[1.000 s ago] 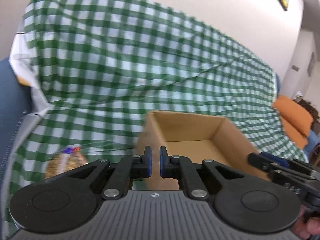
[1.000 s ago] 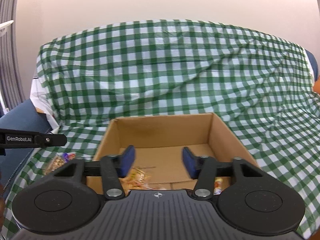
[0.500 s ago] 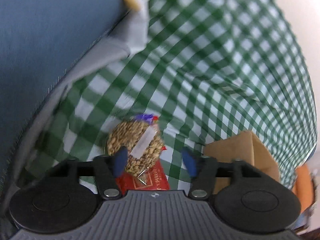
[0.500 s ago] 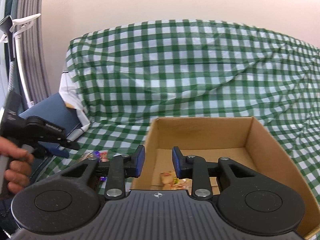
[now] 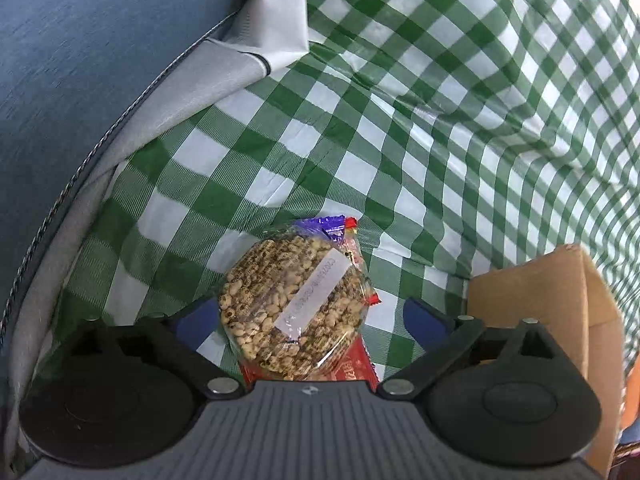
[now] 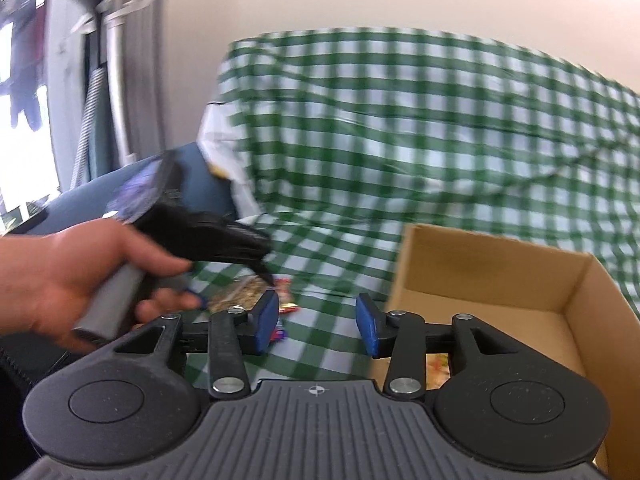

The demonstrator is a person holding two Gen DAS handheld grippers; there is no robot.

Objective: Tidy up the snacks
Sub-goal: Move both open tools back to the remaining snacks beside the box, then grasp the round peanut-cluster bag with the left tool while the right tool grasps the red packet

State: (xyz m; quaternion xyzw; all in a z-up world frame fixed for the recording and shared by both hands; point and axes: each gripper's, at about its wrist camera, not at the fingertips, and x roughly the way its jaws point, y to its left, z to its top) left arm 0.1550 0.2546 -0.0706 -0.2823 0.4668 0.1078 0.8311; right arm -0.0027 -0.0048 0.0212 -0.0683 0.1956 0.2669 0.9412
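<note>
Between opening left tongs [image 5: 310,320]: puffed-grain pack [image 5: 294,304] | cardboard box [image 5: 560,300] right

A: Where is the puffed-grain pack [image 5: 294,300]?

B: On the checked cloth [image 5: 460,128], atop a flat packet [image 5: 356,366], between the fingers of the opening left tongs [image 5: 310,322].

A: And the cardboard box [image 6: 516,280]?

B: To its right, on the cloth. 1 wrapper [image 6: 438,364] lies inside. The right tongs [image 6: 316,324], opening, hang before its left wall.
</note>
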